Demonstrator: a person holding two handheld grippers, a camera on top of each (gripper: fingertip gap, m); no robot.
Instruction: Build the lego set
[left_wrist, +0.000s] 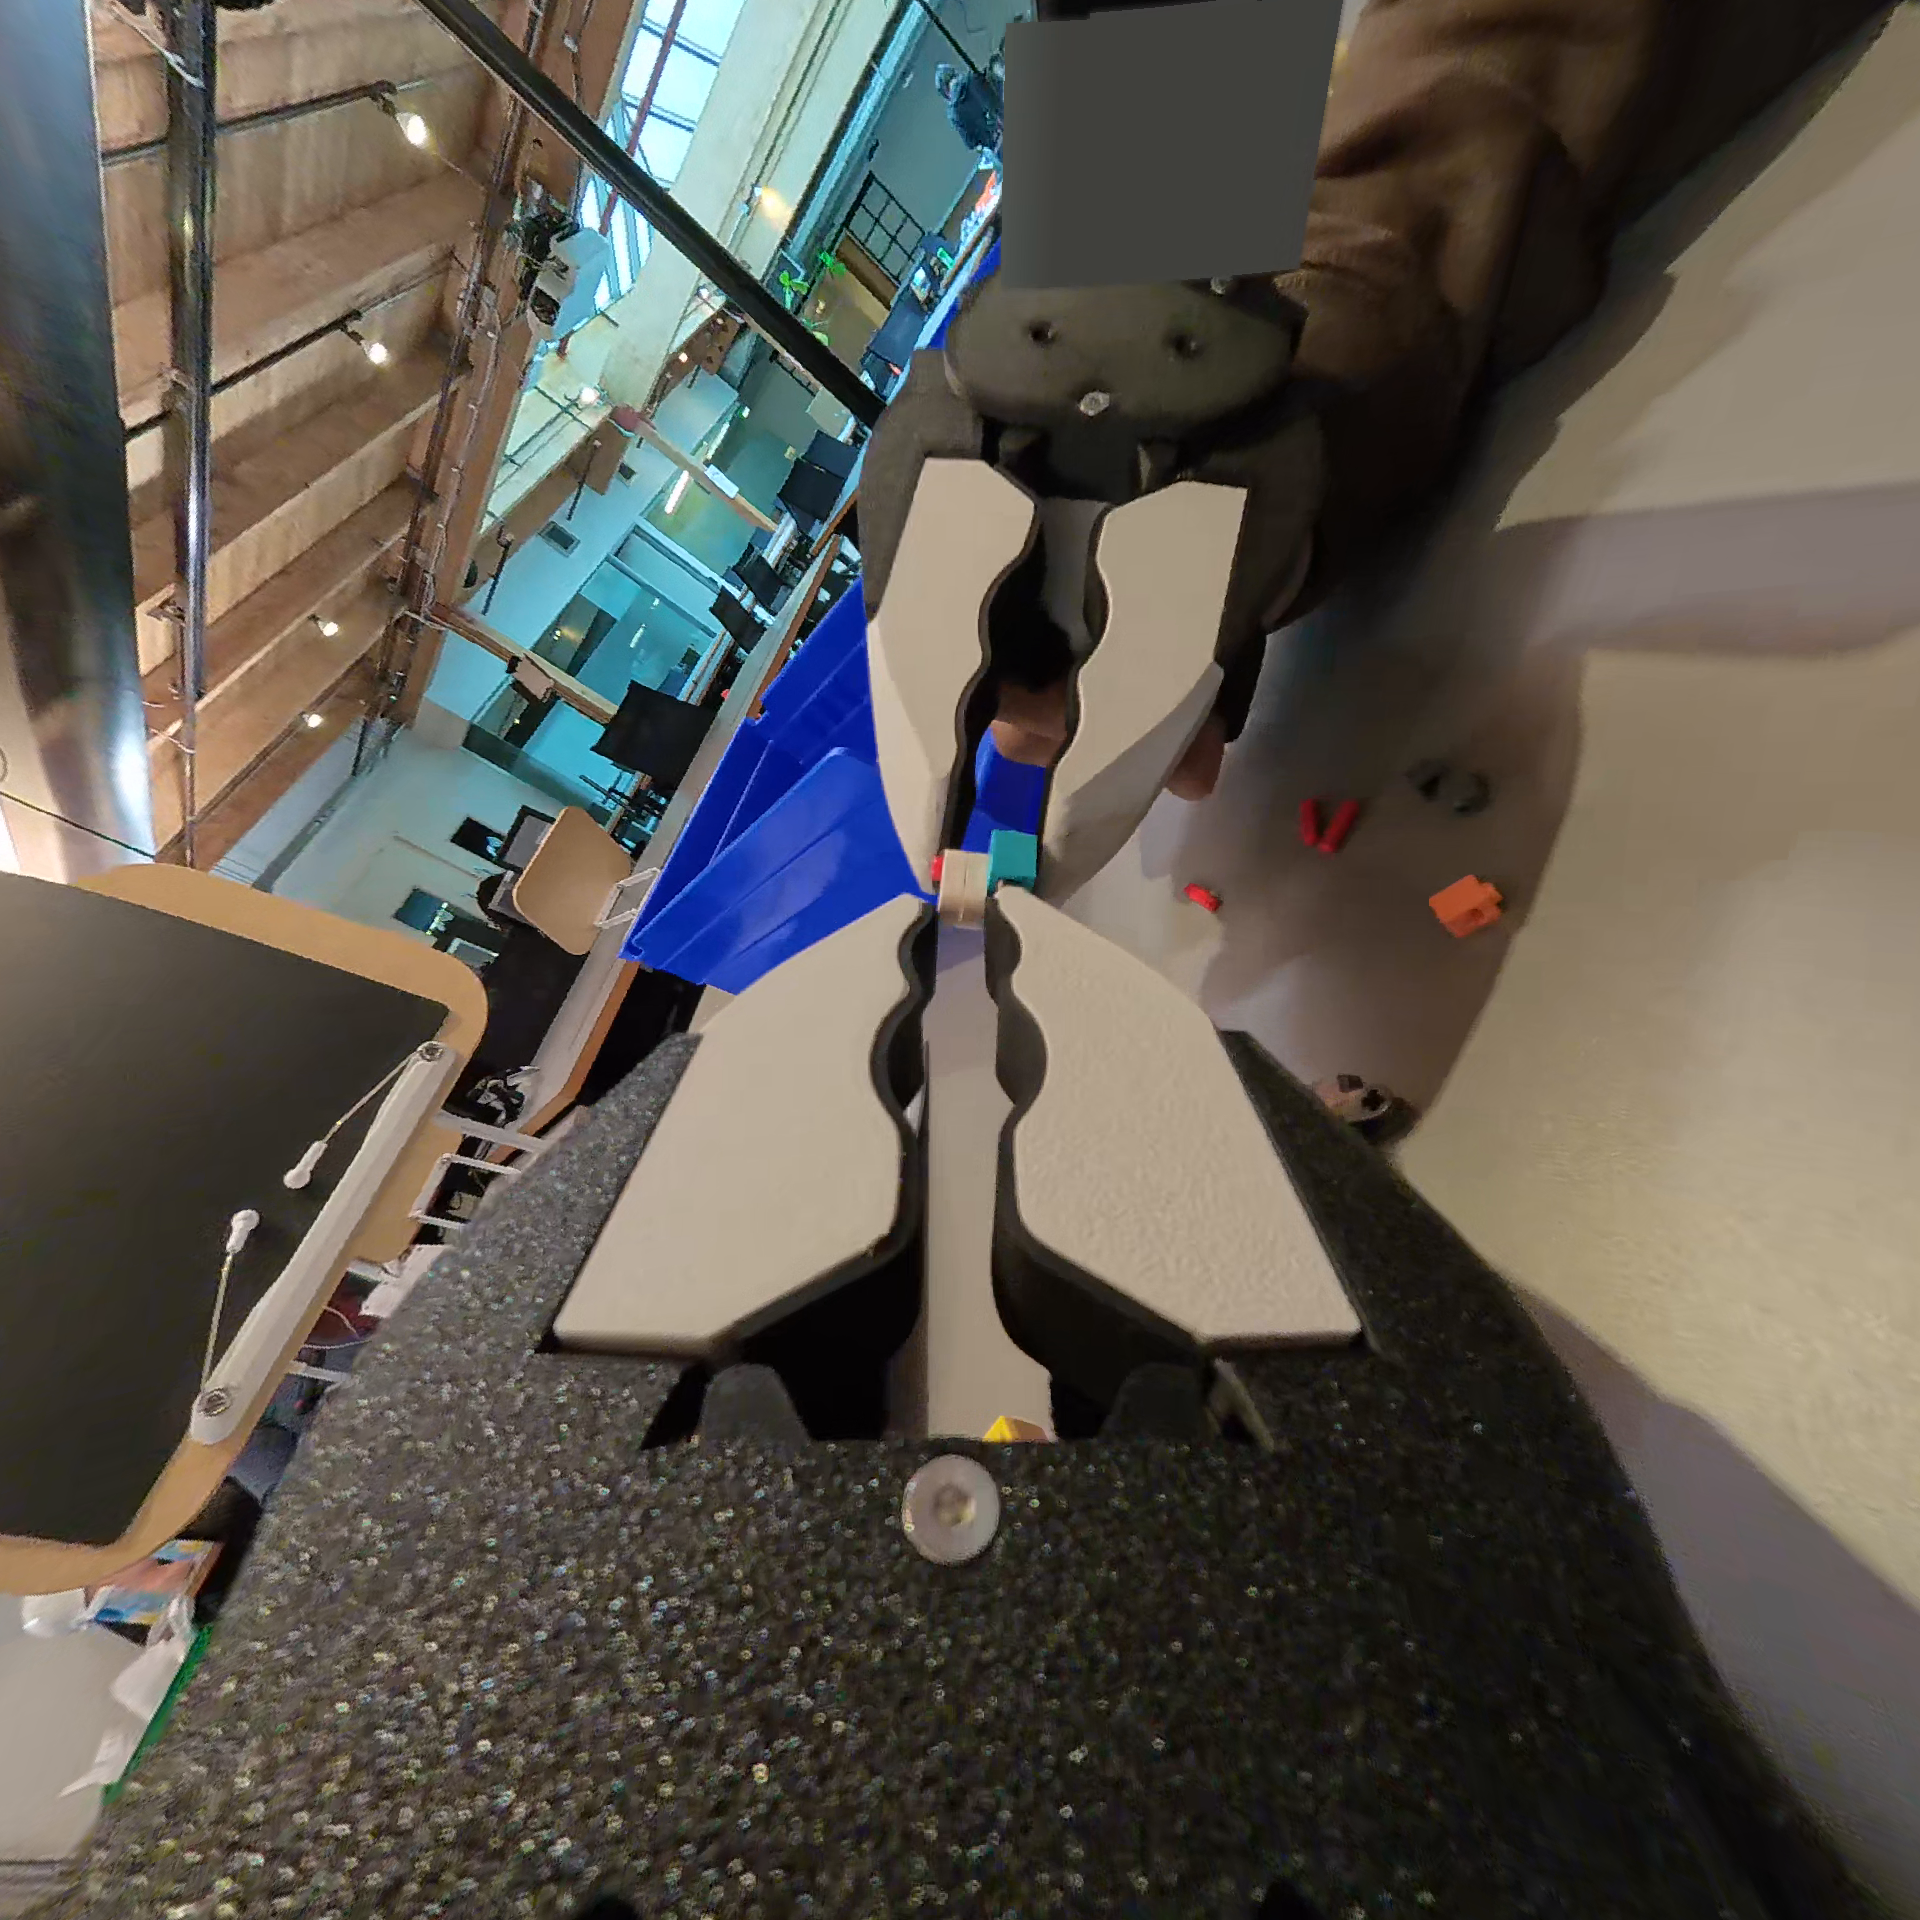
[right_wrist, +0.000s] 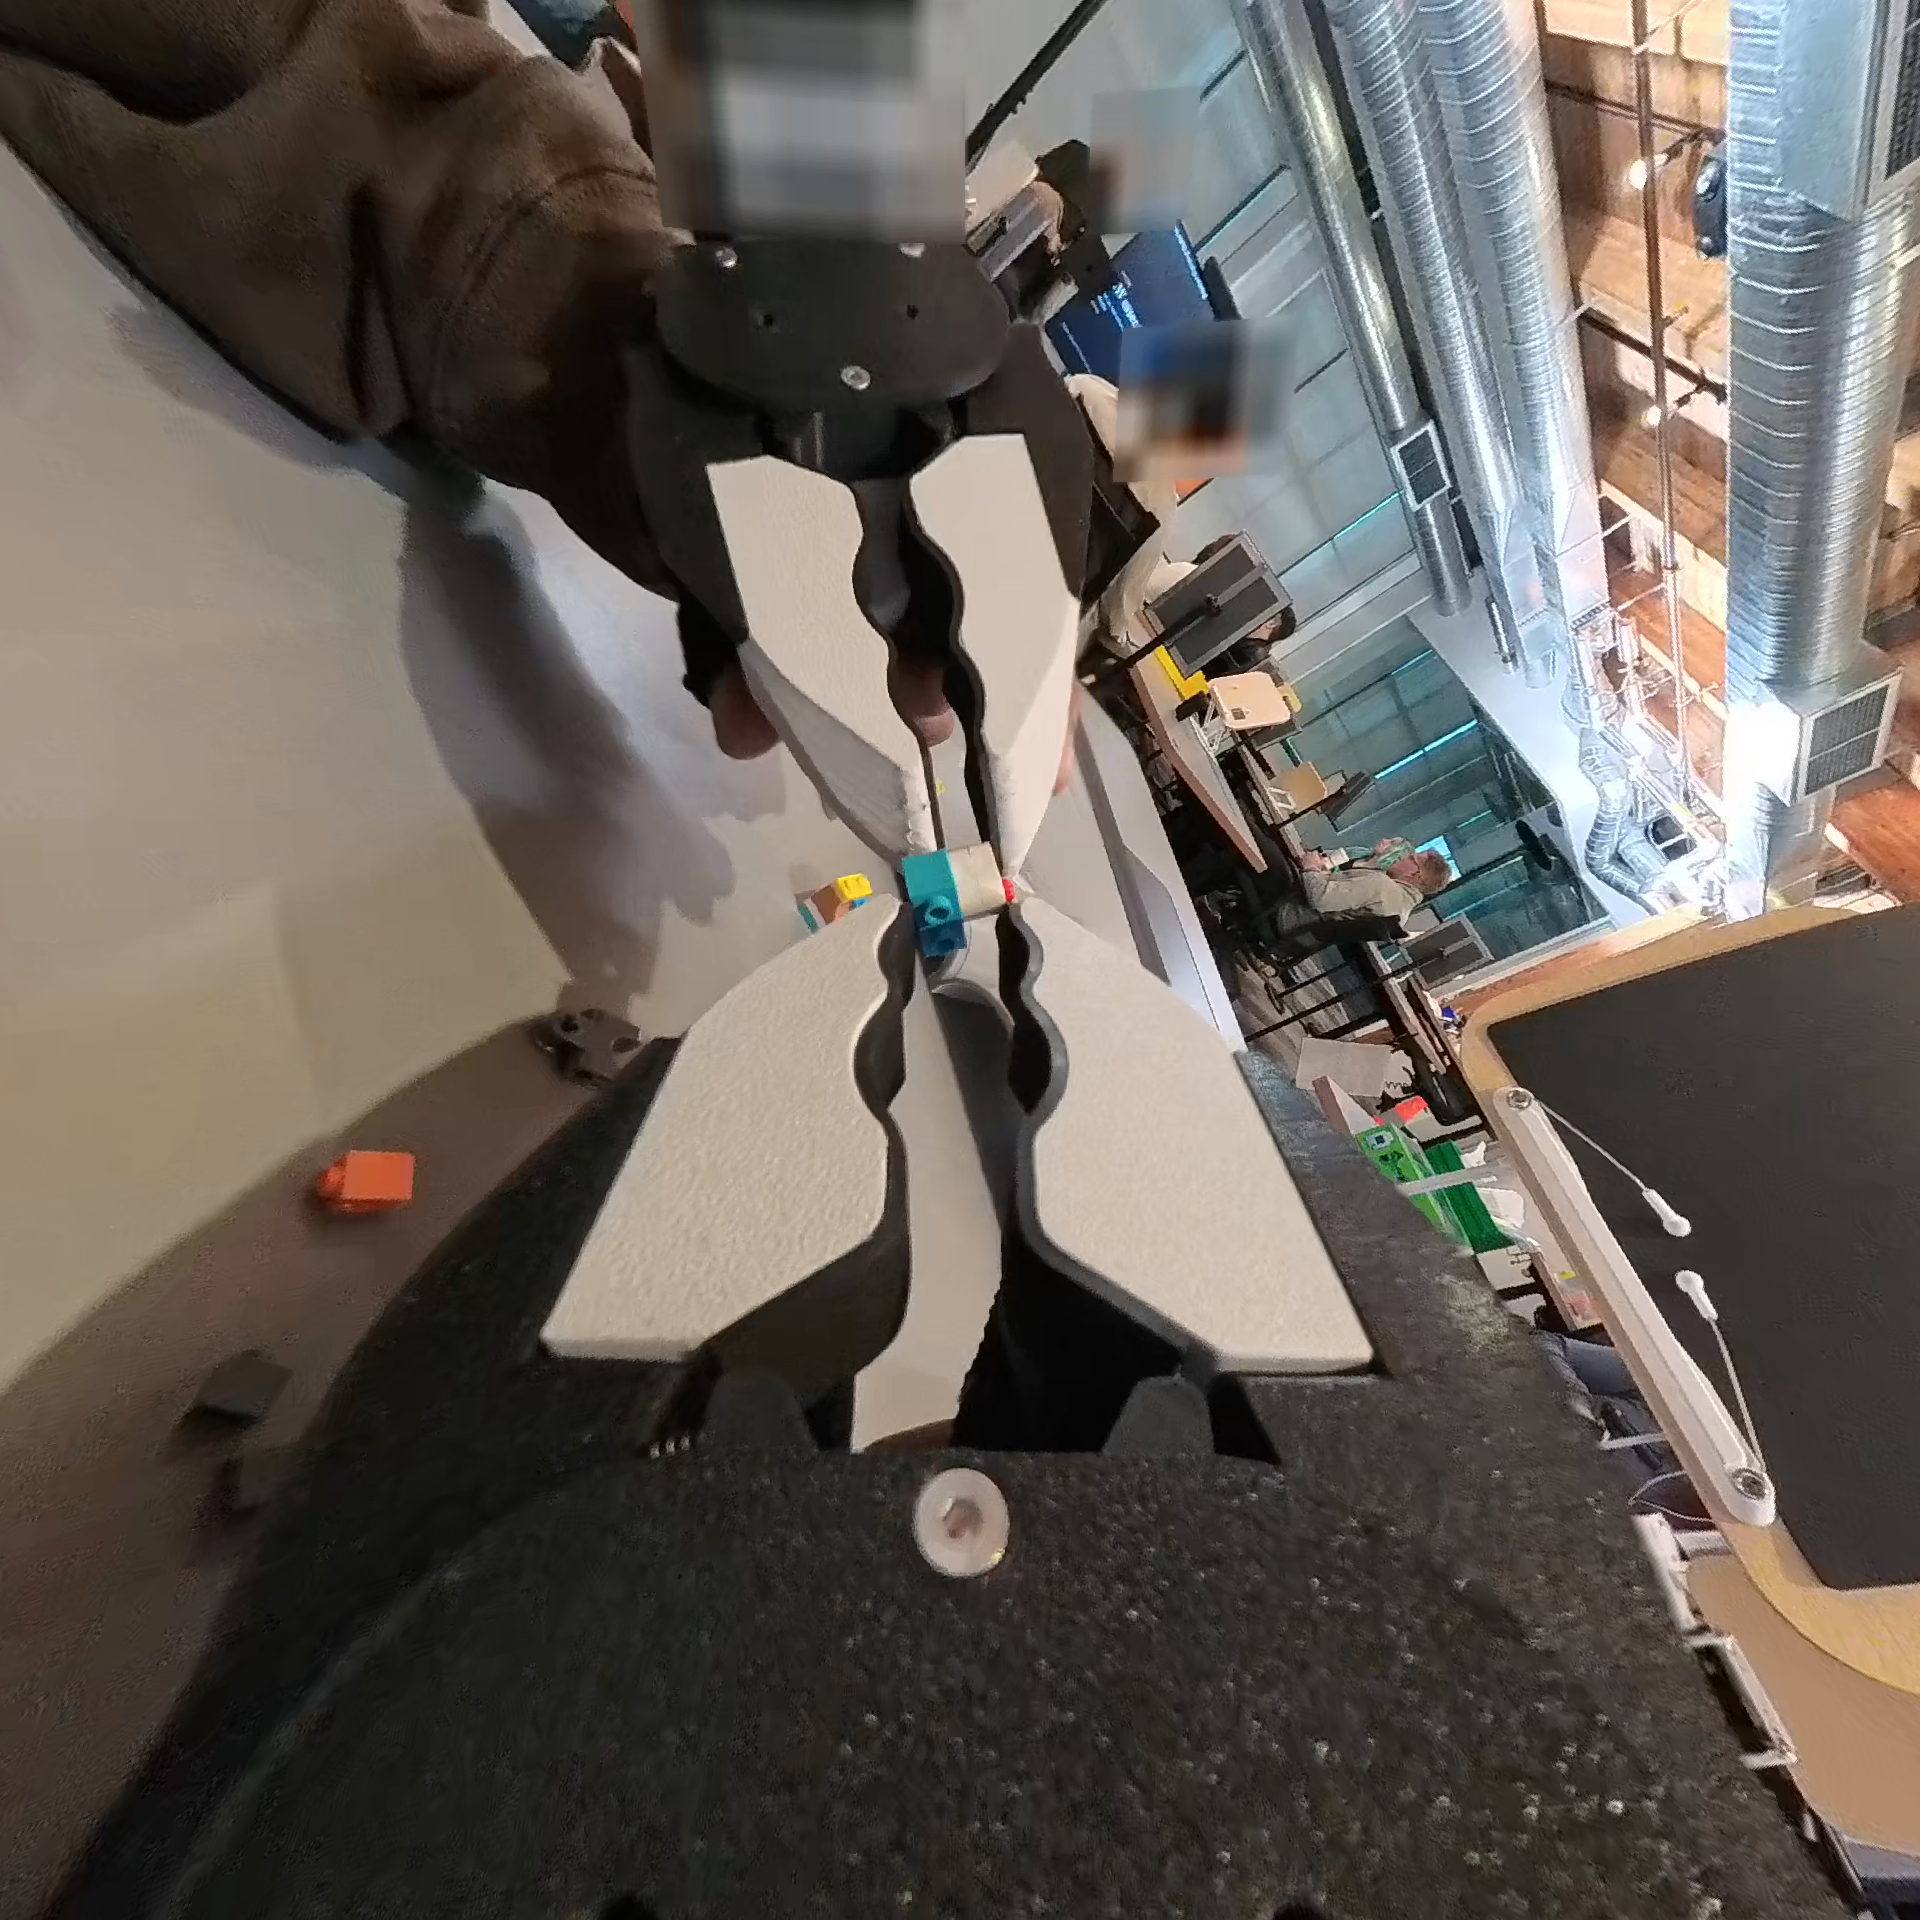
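My left gripper (left_wrist: 961, 914) is shut on a small white piece (left_wrist: 962, 891) with a red pin (left_wrist: 937, 868) on its side. My right gripper (right_wrist: 956, 922) is shut on a teal brick (right_wrist: 935, 909). The two grippers face each other tip to tip above the white table (left_wrist: 1714, 727). The teal brick touches the white piece (right_wrist: 977, 864); I cannot tell whether they are locked together. The right gripper (left_wrist: 995, 862) comes in from the top of the left wrist view with the teal brick (left_wrist: 1013, 857). The left gripper (right_wrist: 958, 842) comes in from the top of the right wrist view.
Loose parts lie on the table: an orange brick (left_wrist: 1465, 906), two red pins (left_wrist: 1328, 826), a small red piece (left_wrist: 1202, 896), a black piece (left_wrist: 1449, 787). Blue bins (left_wrist: 790, 831) stand behind. The right wrist view shows the orange brick (right_wrist: 366, 1181), dark pieces (right_wrist: 587, 1039) and a small multicolour build (right_wrist: 836, 899). Both grippers' tips are close together, under 4 cm apart.
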